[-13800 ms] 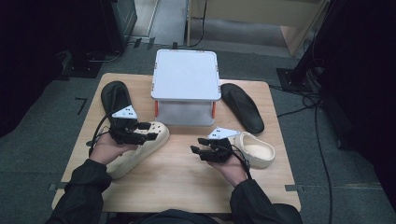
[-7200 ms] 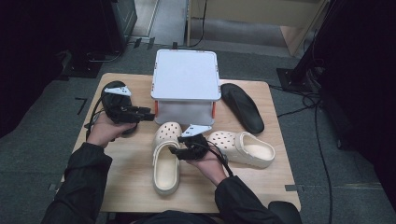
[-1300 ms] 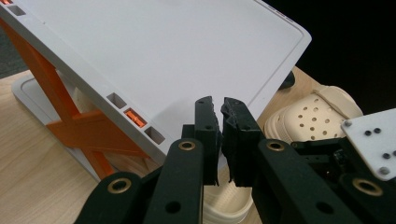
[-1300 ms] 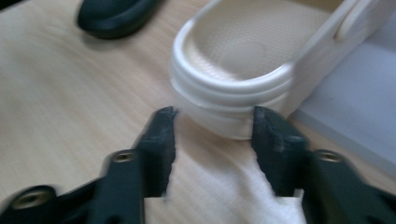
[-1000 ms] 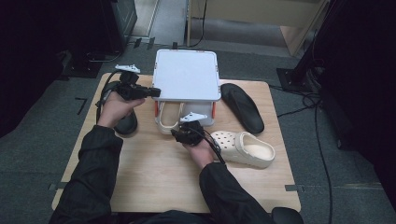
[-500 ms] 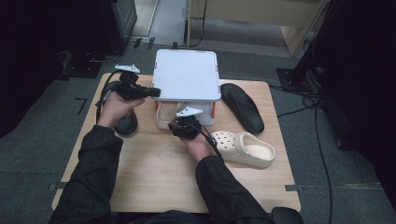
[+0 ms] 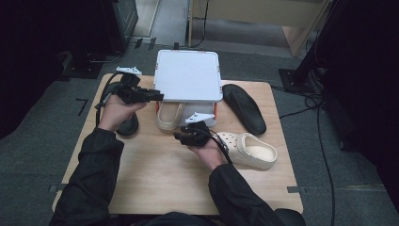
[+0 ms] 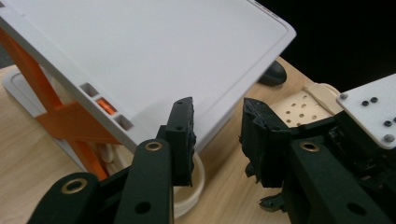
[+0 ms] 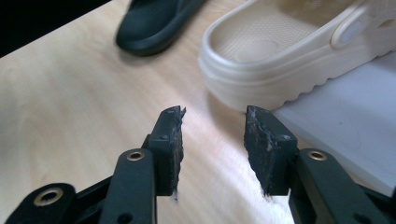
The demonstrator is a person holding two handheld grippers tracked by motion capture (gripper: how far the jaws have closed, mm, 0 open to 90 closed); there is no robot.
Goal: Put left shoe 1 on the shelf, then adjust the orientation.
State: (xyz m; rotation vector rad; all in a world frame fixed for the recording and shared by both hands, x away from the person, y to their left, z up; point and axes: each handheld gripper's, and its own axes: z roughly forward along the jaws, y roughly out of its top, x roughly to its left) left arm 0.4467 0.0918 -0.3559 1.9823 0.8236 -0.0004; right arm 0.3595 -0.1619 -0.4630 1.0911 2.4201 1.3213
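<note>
Black sandal at far left [image 7: 126, 126]: lay on the table [image 7: 155, 183] under my left hand, partly hidden in the high view.
Left gripper [image 7: 157, 97]: reached toward the left edge of the white lid [image 7: 188, 75]. Its own view showed my jaws [image 8: 217, 135] parted and just opened, nothing pressed between them, the lid's rim close ahead.
Lid and box: the left gripper view showed the lid tilted up over an orange frame [image 8: 60, 121]; the high view did not show this.
Cream clog in box [image 7: 168, 114]: its heel stuck out under the lid.
Right gripper [image 7: 181, 137]: open and empty, hovering over bare wood [image 9: 212, 140].
Second cream clog [image 7: 251, 150]: lay just right of my right hand.
Black sandal at right [image 7: 244, 108]: beside the box.
</note>
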